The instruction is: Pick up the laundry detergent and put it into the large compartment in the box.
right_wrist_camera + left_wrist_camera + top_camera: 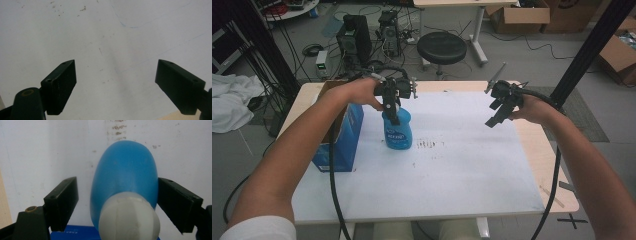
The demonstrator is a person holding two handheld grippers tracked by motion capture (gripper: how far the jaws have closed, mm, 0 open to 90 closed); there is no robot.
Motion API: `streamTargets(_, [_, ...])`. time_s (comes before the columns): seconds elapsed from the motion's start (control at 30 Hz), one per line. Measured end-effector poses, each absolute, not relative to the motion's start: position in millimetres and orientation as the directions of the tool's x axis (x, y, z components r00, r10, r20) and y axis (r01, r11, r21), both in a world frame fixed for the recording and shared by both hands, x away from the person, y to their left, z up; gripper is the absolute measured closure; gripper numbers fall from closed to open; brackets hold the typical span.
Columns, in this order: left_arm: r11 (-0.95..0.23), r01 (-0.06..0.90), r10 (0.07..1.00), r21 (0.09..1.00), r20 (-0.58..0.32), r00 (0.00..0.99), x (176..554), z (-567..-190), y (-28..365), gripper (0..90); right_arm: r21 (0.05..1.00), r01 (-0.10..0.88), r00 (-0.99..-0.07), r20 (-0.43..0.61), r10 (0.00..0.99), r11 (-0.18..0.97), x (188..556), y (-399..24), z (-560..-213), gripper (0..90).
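Our left gripper's fingers (61, 205) stand wide around the blue bottle (127, 177), gripping nothing; we centre them before closing.

One blue bottle (397, 131) with white cap, one blue cardboard box (343, 137), two handheld grippers, one round black stool (441, 47), three brown cartons

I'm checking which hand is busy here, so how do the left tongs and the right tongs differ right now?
The left tongs straddle the blue bottle, with a gap at one jaw; the right tongs have nothing between them. The left tongs point down over the bottle; the right tongs hang above bare white table. Both stand wide open.
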State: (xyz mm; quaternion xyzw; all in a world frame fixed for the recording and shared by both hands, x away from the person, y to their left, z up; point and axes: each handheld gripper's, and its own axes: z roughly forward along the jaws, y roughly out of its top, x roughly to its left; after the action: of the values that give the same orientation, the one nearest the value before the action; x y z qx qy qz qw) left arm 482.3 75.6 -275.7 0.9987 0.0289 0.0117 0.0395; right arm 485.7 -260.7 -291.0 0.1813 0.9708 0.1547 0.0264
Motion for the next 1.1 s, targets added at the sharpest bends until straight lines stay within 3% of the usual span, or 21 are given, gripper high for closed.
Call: streamTargets(1.1, [-0.998,0.020,0.021,0.054,0.024,0.999,482.2,-285.4,76.4,25.9,0.302,0.346,-0.933,0.011,0.360,0.888,487.7,-256.2,-293.9,17.0])
